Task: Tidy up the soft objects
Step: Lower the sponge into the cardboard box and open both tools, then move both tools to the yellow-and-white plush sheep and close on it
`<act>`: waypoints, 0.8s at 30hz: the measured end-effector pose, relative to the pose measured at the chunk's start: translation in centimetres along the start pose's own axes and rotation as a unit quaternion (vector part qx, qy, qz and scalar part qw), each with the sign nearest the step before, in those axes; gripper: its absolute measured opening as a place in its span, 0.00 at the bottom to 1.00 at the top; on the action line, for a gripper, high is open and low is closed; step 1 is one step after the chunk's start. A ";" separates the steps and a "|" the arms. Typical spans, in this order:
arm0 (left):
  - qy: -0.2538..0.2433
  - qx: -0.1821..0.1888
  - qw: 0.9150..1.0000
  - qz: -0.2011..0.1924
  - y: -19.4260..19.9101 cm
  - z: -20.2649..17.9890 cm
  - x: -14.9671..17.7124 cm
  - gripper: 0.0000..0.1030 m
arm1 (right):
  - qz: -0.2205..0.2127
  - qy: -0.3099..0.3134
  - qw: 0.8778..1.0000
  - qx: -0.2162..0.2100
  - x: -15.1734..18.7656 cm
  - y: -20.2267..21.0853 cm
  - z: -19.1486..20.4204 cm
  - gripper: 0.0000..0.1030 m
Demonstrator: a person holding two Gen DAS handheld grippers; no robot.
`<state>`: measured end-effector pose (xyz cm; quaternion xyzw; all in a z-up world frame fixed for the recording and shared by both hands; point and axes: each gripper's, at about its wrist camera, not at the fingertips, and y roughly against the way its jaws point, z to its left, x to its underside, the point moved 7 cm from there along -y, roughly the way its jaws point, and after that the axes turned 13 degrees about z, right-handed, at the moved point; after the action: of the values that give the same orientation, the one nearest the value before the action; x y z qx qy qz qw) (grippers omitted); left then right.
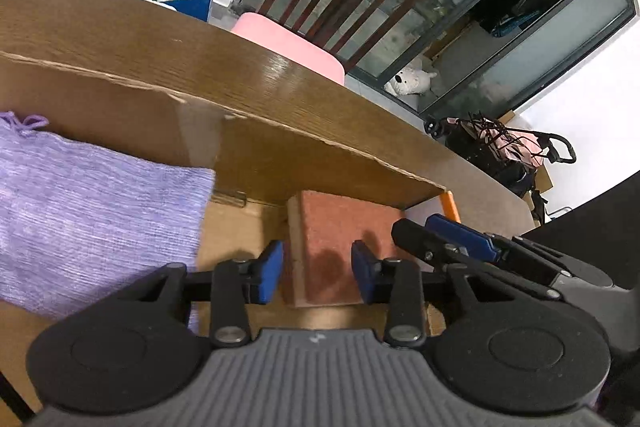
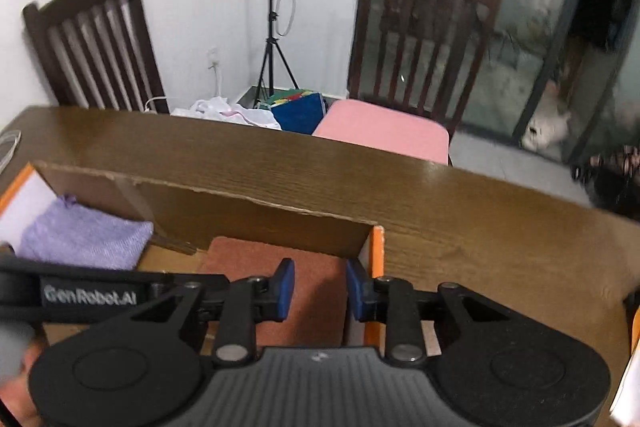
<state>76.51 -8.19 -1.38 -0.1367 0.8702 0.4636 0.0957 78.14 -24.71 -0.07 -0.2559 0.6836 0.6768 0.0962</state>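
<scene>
Both soft items lie in the cardboard box (image 1: 280, 147) on the counter (image 1: 120, 23): purple knit cloth (image 1: 100, 195) left, reddish folded cloth (image 1: 340, 239) right. My left claw (image 1: 316, 271) and right claw (image 2: 320, 291) hang apart, empty. Little appears left.

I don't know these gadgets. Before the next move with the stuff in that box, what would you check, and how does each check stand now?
1. Left gripper empty: ok, blue pads apart, nothing between them.
2. Right gripper empty: ok, pads apart with a clear gap.
3. Purple cloth inside the box: ok, it lies at the left end.
4. Red-brown pad inside the box: ok, at the right end, apart from the cloth.
5. Grippers clear of each other: cannot tell, they sit very close in the left wrist view.
6. More soft things left to sort: cannot tell, little of the table shows.
</scene>
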 end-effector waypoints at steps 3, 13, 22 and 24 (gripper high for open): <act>-0.008 -0.009 1.000 -0.011 1.3 0.0 -0.1 0.45 | -0.005 0.049 0.998 0.041 0.0 -0.2 1.2 0.26; -0.126 -0.075 0.985 -0.086 12.6 -3.6 3.1 0.62 | -0.068 0.055 0.996 0.020 0.4 10.2 2.3 0.44; -0.230 -0.133 0.944 -0.197 24.9 -4.5 16.0 0.84 | -0.153 0.068 0.986 -0.017 11.6 24.2 2.1 0.65; -0.231 -0.141 0.936 -0.224 26.5 -4.0 19.7 0.84 | -0.176 0.068 0.982 -0.032 15.4 27.0 2.6 0.78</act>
<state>49.08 -0.36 15.73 -0.2297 0.6968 0.5666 0.3752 51.52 -26.83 15.99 -0.4203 0.6109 0.6519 0.1587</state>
